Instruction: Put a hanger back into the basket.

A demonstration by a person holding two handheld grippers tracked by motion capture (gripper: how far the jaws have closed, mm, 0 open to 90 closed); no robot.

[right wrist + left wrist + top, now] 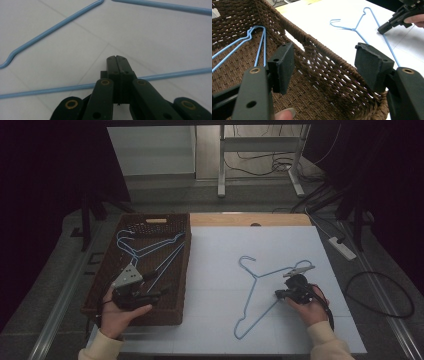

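R gripper (280, 294): fingers clamped on lower bar of blue wire hanger (260, 292), which lies flat on white counter (220, 270). Hanger: light, thin, springy, slick; grip mid-bar, square on. L gripper (159, 295): fingers wide, empty, over wicker basket (172, 312) w/ more hangers (145, 251).

The high view is dim overall: both side margins fall to near black, and the only bright band lies on the floor beyond the table. The white table sheet (280, 250) reads a dull blue-grey, evenly lit, with faint shadows and no glare. Detail is soft and grainy.

In the left gripper view, the sheet beyond the left gripper (324, 67) is overexposed; the near jaws are slightly soft.

In the right gripper view, lighting is flat, and the wire (50, 28) ahead of the right gripper (117, 58) is blurred.
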